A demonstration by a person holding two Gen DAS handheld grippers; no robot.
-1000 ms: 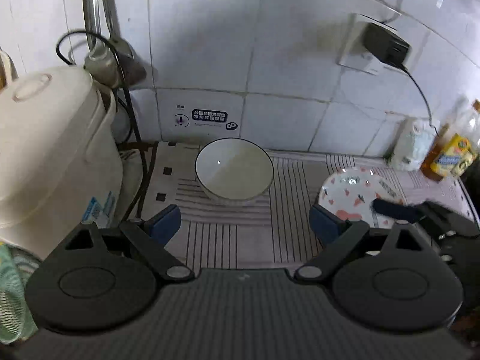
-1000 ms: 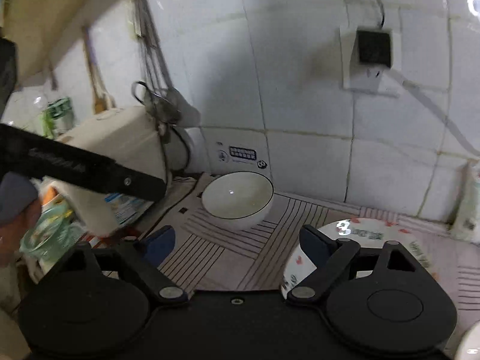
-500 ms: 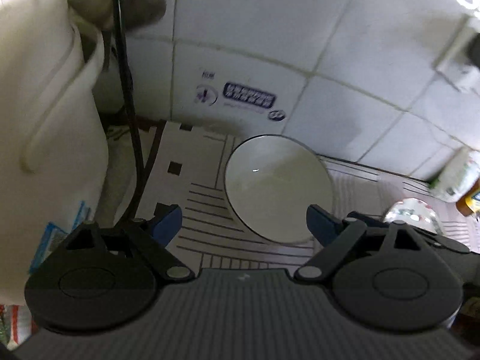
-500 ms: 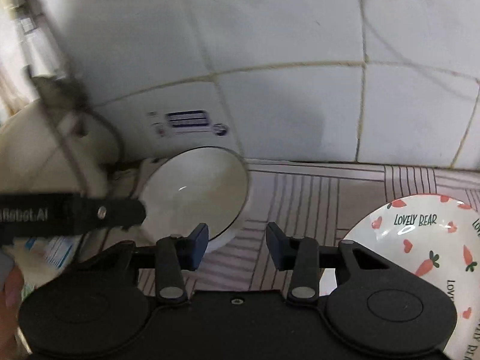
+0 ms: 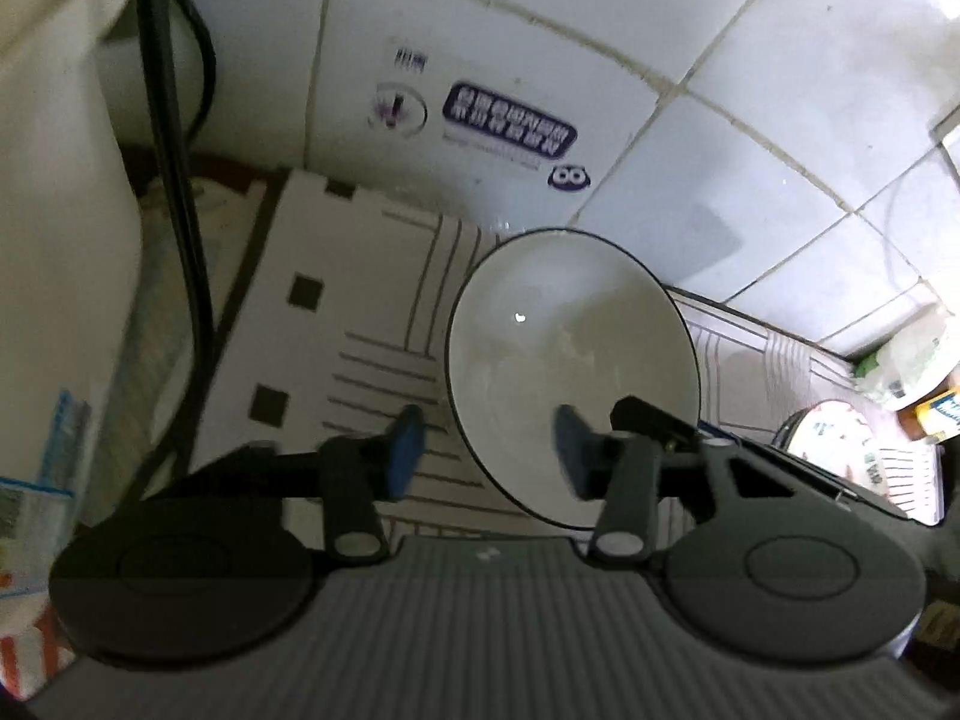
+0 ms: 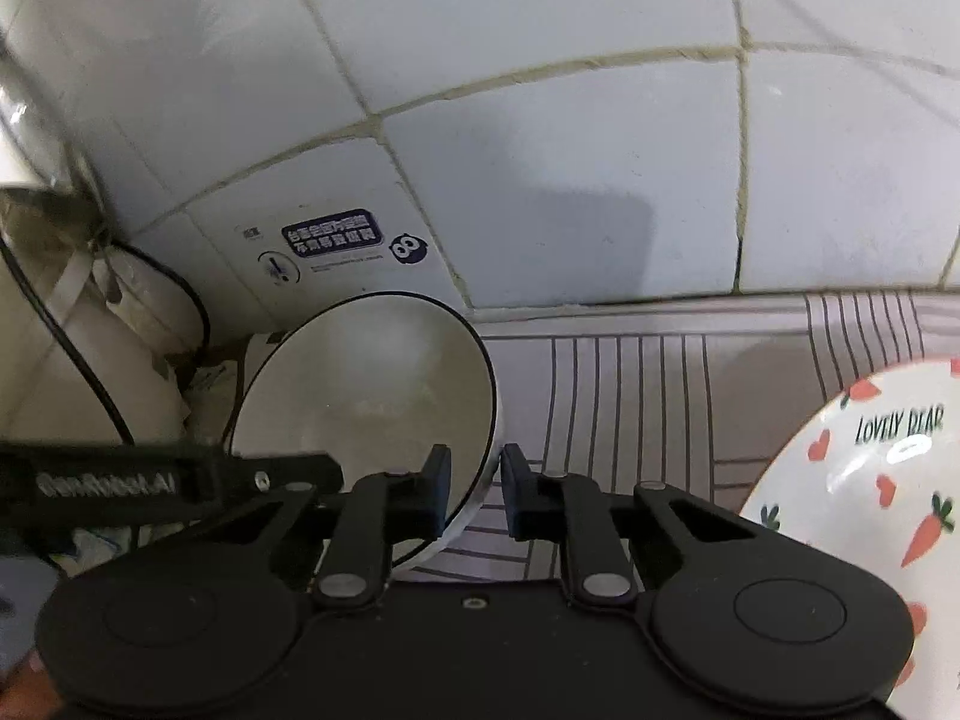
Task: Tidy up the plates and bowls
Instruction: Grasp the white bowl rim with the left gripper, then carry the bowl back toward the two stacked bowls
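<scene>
A white bowl (image 5: pixel 570 360) with a thin dark rim stands on the striped mat close to the tiled wall. My left gripper (image 5: pixel 489 453) straddles its left rim, one pad outside and one inside. Its jaws are closing, and a gap still shows beside the rim. My right gripper (image 6: pixel 477 489) is shut on the right rim of the bowl (image 6: pixel 372 408), with the wall pinched between its pads. Its dark finger also shows in the left wrist view over the bowl's right edge. A white plate (image 6: pixel 870 480) with carrots, hearts and "LOVELY BEAR" lies to the right.
A cream rice cooker (image 5: pixel 60 240) fills the left side, with a black cable (image 5: pixel 174 180) hanging in front of it. The tiled wall (image 6: pixel 540 180) with a sticker rises just behind the bowl. Bottles (image 5: pixel 924 384) stand at the far right on the mat (image 5: pixel 336 276).
Both grippers came down and forward to the bowl. The right jaws went from wide to pinched on the bowl's right rim. The left jaws narrowed around the left rim.
</scene>
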